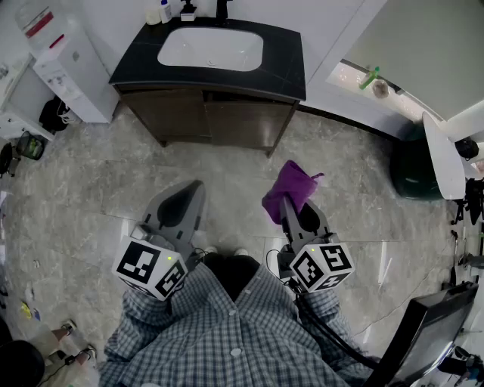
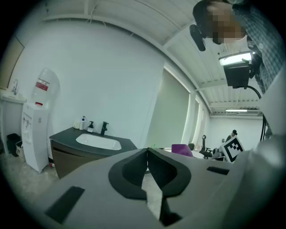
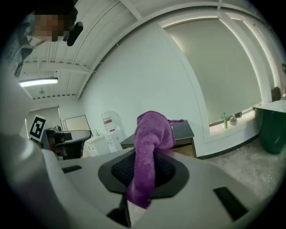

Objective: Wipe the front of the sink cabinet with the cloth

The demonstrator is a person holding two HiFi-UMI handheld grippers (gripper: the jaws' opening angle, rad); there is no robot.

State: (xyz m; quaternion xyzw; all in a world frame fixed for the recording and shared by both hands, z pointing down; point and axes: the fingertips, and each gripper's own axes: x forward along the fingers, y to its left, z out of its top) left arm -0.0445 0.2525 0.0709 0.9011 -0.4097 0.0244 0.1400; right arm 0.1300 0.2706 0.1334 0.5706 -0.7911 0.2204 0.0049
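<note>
A dark wooden sink cabinet (image 1: 212, 121) with a black top and a white basin (image 1: 211, 50) stands against the far wall; it also shows in the left gripper view as the cabinet (image 2: 67, 159). My right gripper (image 1: 286, 198) is shut on a purple cloth (image 1: 290, 189), which bunches above its jaws and hangs down between them as the cloth (image 3: 149, 152). My left gripper (image 1: 198, 186) is shut with nothing in it, its jaws meeting at the tips (image 2: 147, 150). Both grippers hover over the floor, well short of the cabinet front.
A white water dispenser (image 1: 64, 60) stands left of the cabinet. Soap bottles (image 1: 160, 11) and a black tap (image 1: 221, 9) sit at the basin's back. A dark green bin (image 1: 416, 170) stands at the right. A window ledge (image 1: 378, 82) holds a green bottle.
</note>
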